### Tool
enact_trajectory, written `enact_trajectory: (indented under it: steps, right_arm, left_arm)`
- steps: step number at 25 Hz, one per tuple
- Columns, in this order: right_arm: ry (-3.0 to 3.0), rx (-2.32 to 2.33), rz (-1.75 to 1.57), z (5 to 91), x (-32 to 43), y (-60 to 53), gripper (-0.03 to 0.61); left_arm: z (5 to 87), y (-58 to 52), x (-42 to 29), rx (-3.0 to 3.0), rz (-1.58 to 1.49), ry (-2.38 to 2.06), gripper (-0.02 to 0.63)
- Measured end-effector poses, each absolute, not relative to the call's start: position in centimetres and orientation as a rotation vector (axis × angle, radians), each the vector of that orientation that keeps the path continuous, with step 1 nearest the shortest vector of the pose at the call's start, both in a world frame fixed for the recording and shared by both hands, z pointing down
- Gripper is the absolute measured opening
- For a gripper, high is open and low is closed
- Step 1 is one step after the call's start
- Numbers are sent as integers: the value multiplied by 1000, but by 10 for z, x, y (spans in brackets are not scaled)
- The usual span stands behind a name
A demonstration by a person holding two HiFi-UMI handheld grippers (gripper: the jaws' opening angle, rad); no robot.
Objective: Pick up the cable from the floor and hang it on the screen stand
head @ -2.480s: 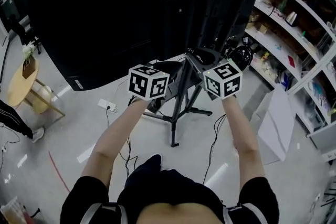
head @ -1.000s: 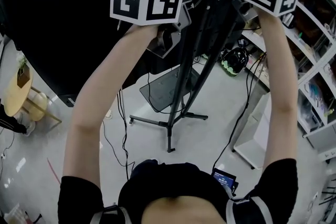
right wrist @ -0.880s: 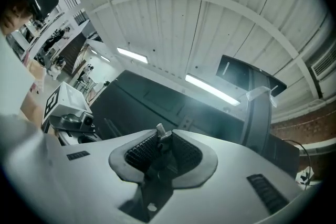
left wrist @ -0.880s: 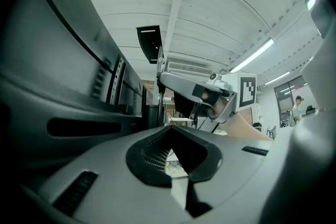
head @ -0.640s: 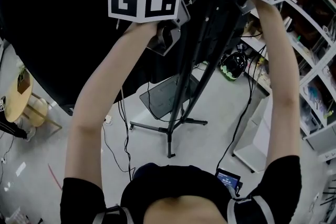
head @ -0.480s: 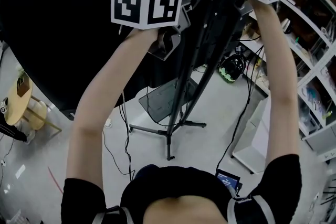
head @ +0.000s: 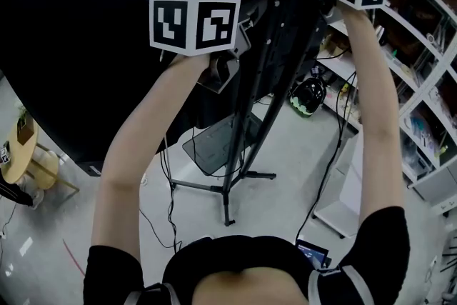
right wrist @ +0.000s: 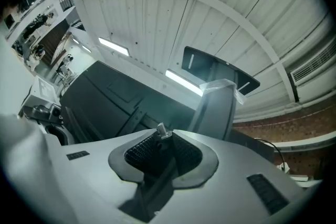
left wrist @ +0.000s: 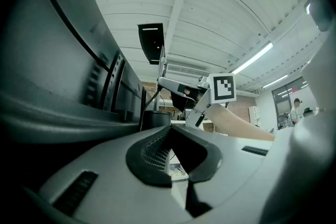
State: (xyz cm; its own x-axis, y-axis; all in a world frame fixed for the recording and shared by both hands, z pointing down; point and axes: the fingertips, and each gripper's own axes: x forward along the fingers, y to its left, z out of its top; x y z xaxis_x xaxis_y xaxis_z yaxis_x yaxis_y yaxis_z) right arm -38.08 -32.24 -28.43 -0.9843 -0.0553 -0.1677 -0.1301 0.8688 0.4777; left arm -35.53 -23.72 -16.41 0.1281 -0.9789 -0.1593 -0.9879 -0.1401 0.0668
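The black cable (head: 330, 159) hangs from my raised right gripper (head: 325, 0) down along the arm to the floor. In the right gripper view my right gripper (right wrist: 160, 149) is shut on the cable's end, and its small metal plug (right wrist: 163, 131) sticks out above the pads. The screen stand (head: 268, 75) is a black pole on tripod legs, between my two arms. My left gripper (head: 239, 32) is held high beside the pole. Its jaws (left wrist: 176, 152) stand slightly apart with nothing between them. The back of the big black screen (head: 86, 25) fills the upper left.
Open shelves (head: 421, 82) with clutter line the right side. A black and green helmet-like object (head: 307, 95) lies on the floor behind the stand. A white board (head: 343, 189) leans at the right and a round wooden table (head: 18, 146) is at the left. Thin cables run round the tripod legs (head: 225, 189).
Both grippers have gone up from waist height by the stand's lower tray to the top of the stand. Over the last second the right gripper rose a little more, with the cable still in it.
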Motion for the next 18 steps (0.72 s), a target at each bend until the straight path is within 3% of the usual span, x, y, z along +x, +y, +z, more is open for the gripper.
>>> enact_trajectory:
  steps: [9,18]
  right_arm:
    - [2898,-389,943,-272,-372,-355,101]
    - [2875,-457,825,-243,-330,-364,107]
  left_arm:
    - [-159,-233,-350,-2322,222,2009,3]
    - [-137,-229,-336,-2346,216,2012,3]
